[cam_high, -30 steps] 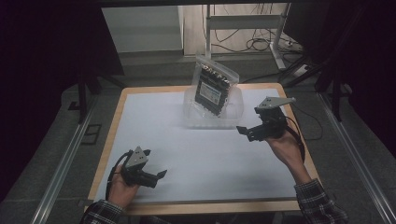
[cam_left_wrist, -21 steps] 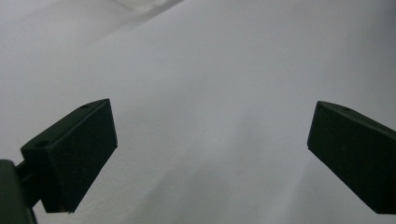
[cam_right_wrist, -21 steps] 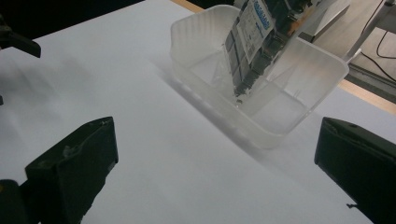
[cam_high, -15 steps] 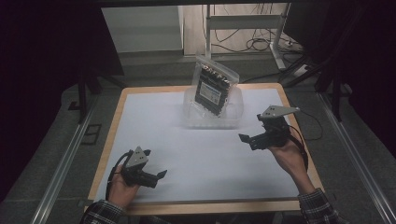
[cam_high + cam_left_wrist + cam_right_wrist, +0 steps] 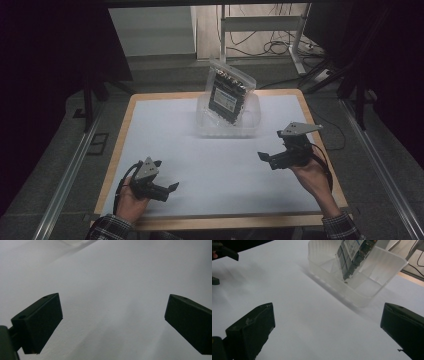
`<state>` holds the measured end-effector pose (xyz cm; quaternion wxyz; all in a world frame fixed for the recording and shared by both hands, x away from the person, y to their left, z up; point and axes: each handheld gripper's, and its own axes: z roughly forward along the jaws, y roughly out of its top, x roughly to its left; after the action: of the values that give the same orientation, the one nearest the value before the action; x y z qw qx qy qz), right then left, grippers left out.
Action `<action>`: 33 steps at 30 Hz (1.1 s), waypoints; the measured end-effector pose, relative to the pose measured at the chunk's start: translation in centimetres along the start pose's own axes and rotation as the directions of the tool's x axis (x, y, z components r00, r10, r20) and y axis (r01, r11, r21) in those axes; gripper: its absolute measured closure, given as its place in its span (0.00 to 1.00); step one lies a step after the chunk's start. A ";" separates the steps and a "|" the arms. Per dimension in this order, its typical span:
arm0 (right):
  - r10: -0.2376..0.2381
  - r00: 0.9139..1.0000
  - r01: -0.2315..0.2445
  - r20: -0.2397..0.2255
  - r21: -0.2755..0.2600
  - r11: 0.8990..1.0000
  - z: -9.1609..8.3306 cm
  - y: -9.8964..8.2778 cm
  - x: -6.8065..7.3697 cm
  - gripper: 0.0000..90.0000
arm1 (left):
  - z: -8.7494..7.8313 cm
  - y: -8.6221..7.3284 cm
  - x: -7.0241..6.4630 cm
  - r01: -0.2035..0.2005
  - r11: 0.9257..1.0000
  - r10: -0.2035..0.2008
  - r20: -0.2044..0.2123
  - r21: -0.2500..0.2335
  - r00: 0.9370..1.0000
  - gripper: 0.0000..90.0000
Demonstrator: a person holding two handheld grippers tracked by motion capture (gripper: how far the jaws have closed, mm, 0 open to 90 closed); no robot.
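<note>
From above we face the table (image 5: 165, 125); our gripper cameras skim it closely, the right sharing the bin (image 5: 372, 277) beyond its fingertips.

left gripper (image 5: 112, 322): its two chunky black block-shaped jaws are sitting wide apart, one poking in low on the left, the other low on the right
between the jaws: nothing's sitting in there, just bare surface showing through
plain white matte tabletop (image 5: 117, 282): it's stretching across pretty much everything behind the jaws
top edge: a paler, blurry patch is peeking in, can't tell what it is
</note>
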<state>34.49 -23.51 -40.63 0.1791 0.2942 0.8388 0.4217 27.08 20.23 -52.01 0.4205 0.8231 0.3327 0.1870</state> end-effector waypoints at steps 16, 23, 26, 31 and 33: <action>-0.016 0.999 0.016 0.038 0.021 1.000 -1.1 -2.2 0.8 0.00 | 0.0 0.0 -0.1 0.001 1.000 -0.001 0.000 0.001 1.000 0.01; 0.009 0.999 -0.010 0.037 0.014 1.000 -1.8 -3.0 0.9 0.00 | 0.0 0.0 -0.1 -0.002 1.000 0.002 -0.001 0.002 1.000 0.01; 0.016 0.999 -0.017 0.040 0.007 1.000 -2.0 -3.5 0.9 0.00 | 0.0 0.0 -0.1 -0.003 1.000 0.003 -0.001 0.002 1.000 0.01; 0.022 0.998 -0.023 0.056 0.008 1.000 -2.1 -4.5 0.7 0.00 | 0.0 0.0 -0.1 -0.004 1.000 0.004 -0.002 0.004 1.000 0.01; 0.033 0.998 -0.034 0.060 0.009 0.999 -2.1 -5.0 0.6 0.00 | 0.0 0.0 -0.1 -0.002 1.000 0.002 -0.002 0.003 1.000 0.01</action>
<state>31.20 -26.71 -43.50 0.1955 0.3216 0.8302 0.4113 27.01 20.12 -52.00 0.4189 0.8239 0.3323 0.1878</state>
